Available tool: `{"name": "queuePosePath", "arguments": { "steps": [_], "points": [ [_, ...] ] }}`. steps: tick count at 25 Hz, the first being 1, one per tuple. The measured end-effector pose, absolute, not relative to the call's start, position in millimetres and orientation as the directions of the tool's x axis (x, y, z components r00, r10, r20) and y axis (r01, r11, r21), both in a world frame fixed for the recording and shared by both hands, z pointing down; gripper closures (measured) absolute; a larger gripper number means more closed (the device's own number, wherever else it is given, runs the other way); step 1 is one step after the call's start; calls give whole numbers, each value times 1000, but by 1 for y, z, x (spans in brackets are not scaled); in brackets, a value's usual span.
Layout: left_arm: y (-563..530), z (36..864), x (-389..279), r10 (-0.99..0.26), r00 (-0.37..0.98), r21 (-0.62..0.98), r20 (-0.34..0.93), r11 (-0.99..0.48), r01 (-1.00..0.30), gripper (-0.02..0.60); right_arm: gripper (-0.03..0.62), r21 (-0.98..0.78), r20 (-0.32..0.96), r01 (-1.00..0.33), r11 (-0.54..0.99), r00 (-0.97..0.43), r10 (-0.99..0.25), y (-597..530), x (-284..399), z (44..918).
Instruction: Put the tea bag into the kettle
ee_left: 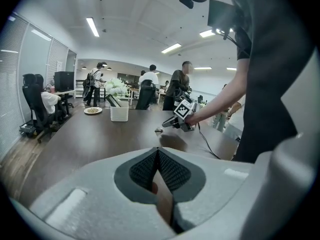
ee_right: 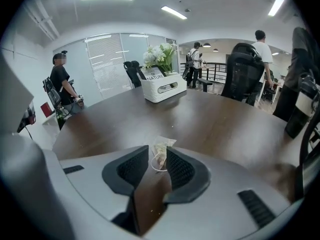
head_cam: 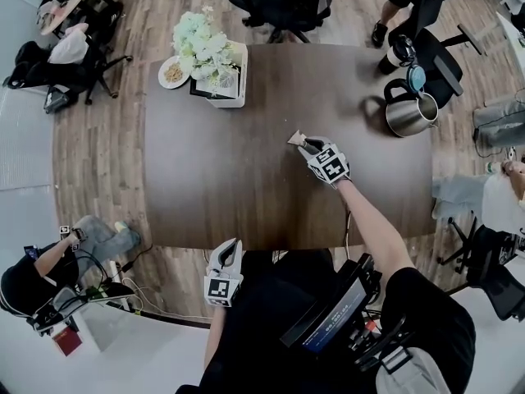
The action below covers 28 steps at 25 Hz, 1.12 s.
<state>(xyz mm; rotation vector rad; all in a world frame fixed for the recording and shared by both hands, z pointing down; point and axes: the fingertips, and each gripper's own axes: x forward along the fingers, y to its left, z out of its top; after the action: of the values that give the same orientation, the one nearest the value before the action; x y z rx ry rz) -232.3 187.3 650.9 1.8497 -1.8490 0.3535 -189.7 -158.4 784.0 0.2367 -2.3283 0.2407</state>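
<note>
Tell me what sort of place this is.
Most likely an open-plan office or meeting area. A large dark conference table is ringed by wheeled office chairs, strip lights run across the ceiling, and people stand and sit around in the background.

Tea bag (ee_right: 161, 149) on the table (head_cam: 246, 195) between the jaws of the right gripper (head_cam: 305, 144), flower box (head_cam: 220, 68) far ahead of it at the table's far edge, plate (head_cam: 173, 71) just beside the box, kettle (head_cam: 408, 113) well to its right, left gripper (head_cam: 231, 247) behind it at the near edge.
</note>
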Motion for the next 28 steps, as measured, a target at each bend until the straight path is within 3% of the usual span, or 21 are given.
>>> {"name": "queuePosePath", "arguments": {
  "steps": [19, 28],
  "points": [
    [183, 652, -243, -847, 20, 163, 531, 78, -984, 578, 482, -142, 805, -216, 966, -594, -14, -158, -201, 825],
    [181, 657, -242, -844, 31, 165, 535, 68, -984, 578, 545, -73, 834, -185, 980, -550, -42, -163, -200, 825]
  ]
}}
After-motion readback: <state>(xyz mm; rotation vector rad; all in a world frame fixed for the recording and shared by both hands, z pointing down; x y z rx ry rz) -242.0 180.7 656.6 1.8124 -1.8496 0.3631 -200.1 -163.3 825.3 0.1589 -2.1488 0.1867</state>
